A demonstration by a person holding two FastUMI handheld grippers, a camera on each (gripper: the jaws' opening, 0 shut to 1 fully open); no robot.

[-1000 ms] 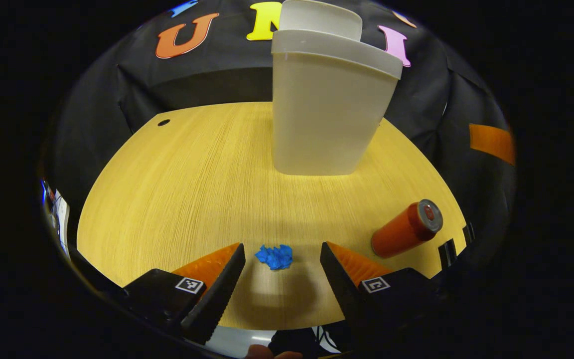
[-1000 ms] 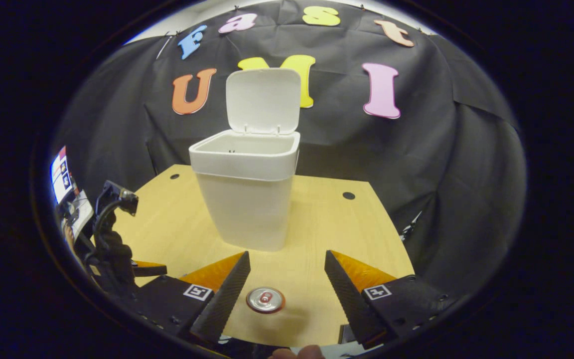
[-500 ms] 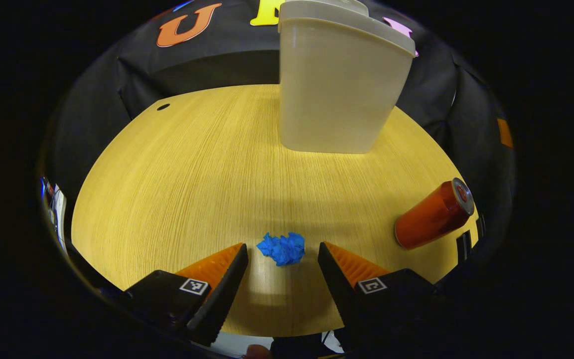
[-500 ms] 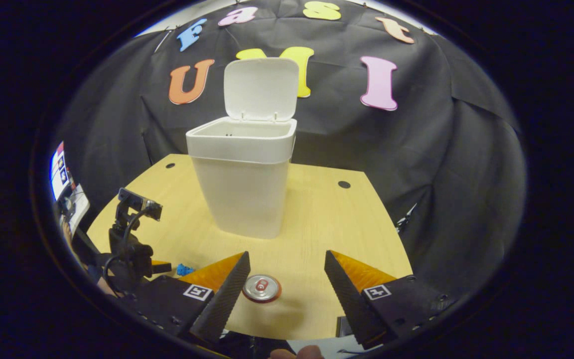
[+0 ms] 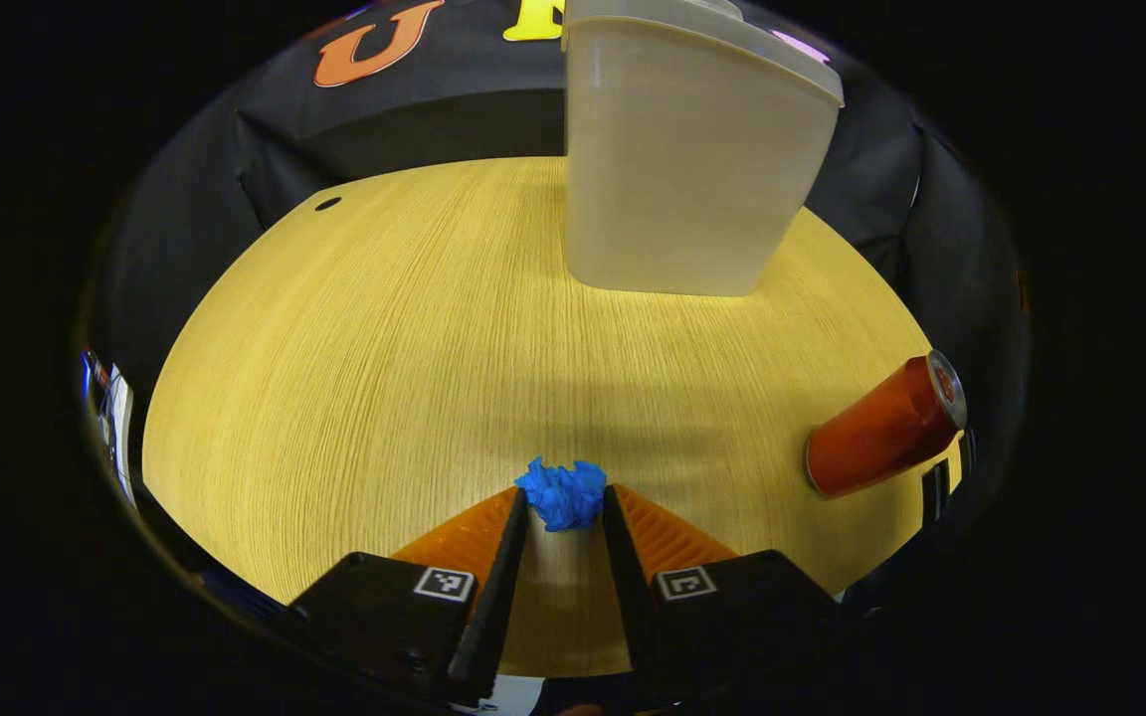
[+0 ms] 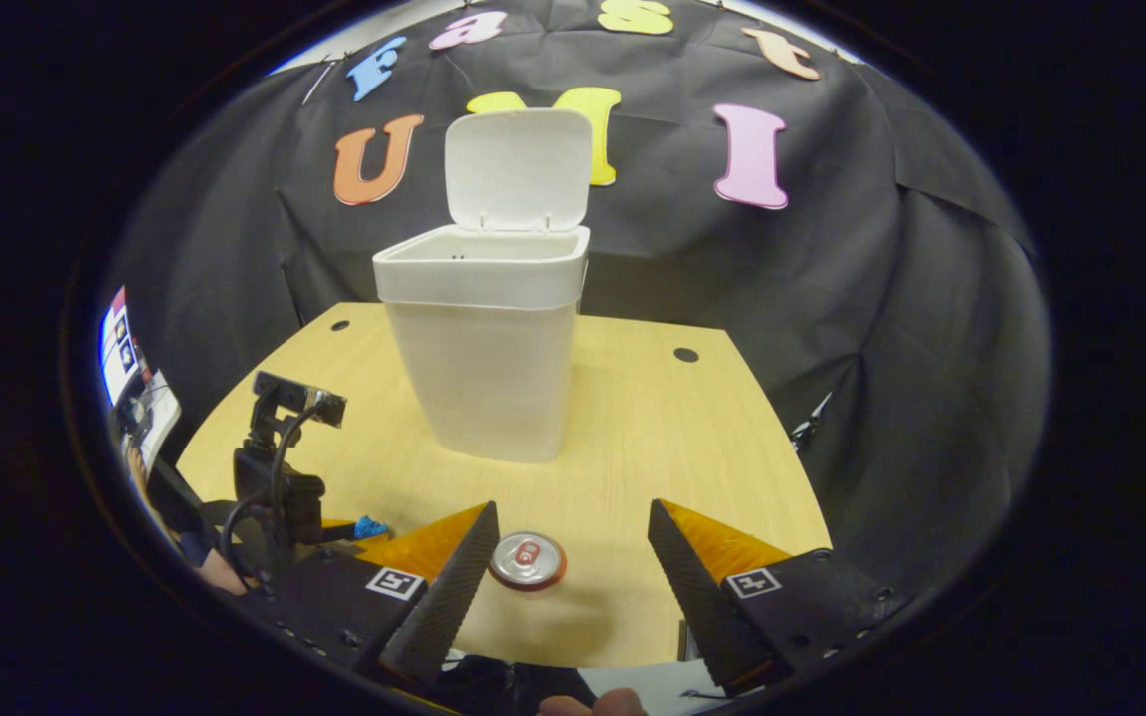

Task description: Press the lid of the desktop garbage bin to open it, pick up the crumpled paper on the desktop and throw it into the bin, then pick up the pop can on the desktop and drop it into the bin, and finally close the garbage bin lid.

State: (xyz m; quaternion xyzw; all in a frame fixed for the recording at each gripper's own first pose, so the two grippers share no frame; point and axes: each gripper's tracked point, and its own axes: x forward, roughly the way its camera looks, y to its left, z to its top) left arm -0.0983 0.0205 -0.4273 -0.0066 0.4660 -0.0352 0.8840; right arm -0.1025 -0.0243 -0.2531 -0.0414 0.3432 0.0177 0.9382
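The desktop (image 5: 384, 348) ahead of the left gripper (image 5: 563, 517) looks like matt wood with fine straight grain. The crumpled paper (image 5: 563, 494) between its fingertips is rough and creased. Beyond stands a smooth, matt plastic bin (image 5: 682, 169); off to the right, the pop can (image 5: 881, 428) shows glossy metal.

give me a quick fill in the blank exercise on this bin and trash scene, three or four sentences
1. The lid of the garbage bin stands ____.
2. The left gripper has its fingers closed on the crumpled ____ paper.
3. The pop can stands on the ____, not in the bin.
4. The right gripper hangs over the can with its jaws ____.

Missing words: open; blue; table; open
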